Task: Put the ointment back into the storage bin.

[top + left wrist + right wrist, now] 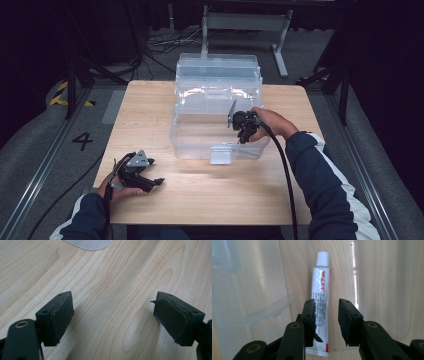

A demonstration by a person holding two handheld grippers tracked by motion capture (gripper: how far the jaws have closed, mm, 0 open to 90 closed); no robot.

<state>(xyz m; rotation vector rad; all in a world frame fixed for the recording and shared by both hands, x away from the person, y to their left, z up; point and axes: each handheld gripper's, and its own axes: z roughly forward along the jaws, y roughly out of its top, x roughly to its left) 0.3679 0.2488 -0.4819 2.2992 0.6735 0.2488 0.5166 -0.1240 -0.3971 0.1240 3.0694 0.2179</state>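
The clear plastic box (pixel 216 131) stands open on the wooden desk (pixel 150 115), toward its far middle, with its lid tipped back behind it and a small latch tab at the middle of its near wall. Every place below is told from this box.

The right claw (pixel 241 131) reaches down into the box from its right side, held by the person's right hand (pixel 270 124), whose dark sleeve with a white stripe runs back to the near right corner of the desk. A black cable trails from it along the forearm. In the right gripper view a white tube (pixel 321 302) with red and dark print and a white cap lies flat on the bottom of the box, its cap pointing away from the claw. The right claw (pixel 327 321) straddles the lower half of the tube: the left pad lies against or just over the tube's left edge, while the right pad stands apart from it with a gap of bare box floor between. The claw is released, not pressing on the tube from both sides.

The left claw (pixel 145 180) rests low over the desk, well to the near left of the box and apart from it, in the person's left hand (pixel 112 190). In the left gripper view the left claw (pixel 113 317) is spread wide with nothing but bare wood between its pads, and a rounded corner of the box (pixel 90 243) shows at the far edge.
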